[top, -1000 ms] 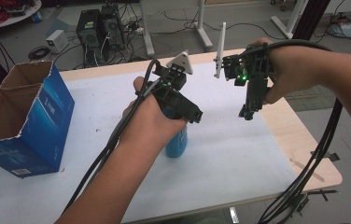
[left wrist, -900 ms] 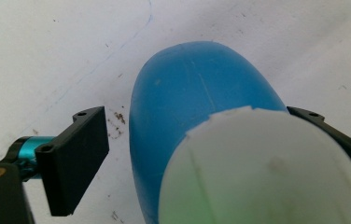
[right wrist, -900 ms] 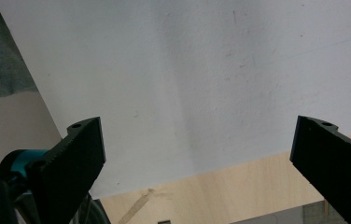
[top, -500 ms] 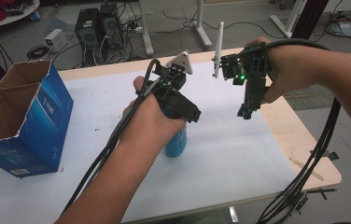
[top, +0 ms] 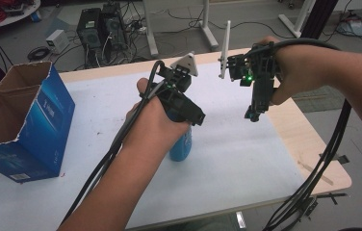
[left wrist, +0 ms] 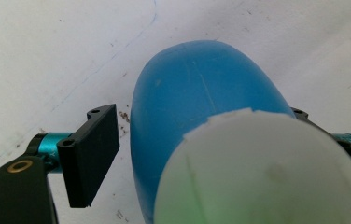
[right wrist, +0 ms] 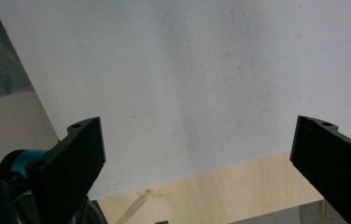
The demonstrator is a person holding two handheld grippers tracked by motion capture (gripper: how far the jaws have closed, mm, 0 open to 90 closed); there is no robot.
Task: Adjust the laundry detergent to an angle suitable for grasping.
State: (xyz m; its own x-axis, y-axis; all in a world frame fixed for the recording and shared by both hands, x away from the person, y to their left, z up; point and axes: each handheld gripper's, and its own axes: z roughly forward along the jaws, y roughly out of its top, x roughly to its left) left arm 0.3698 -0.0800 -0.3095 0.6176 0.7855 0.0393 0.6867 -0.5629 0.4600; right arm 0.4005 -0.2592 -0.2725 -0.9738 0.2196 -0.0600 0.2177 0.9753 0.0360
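Left gripper (left wrist: 183, 154) jaws have just been closing around the blue bottle (left wrist: 201, 112), one pad not quite touching yet. Right gripper (right wrist: 197, 163) hangs wide open, so the grab looks imminent.

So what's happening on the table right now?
Left tool closing round blue bottle, one pad not touching. Right tool open, empty. Nothing in the way.

I see a smooth, matt blue plastic bottle (left wrist: 197, 93) with a matt white cap (left wrist: 267, 172), matt black plastic gripper pads (right wrist: 78, 154), a scuffed white paper-like table cover (top: 246, 159), a bare pale wood edge (top: 299, 139), and a glossy blue cardboard box (top: 49, 125).
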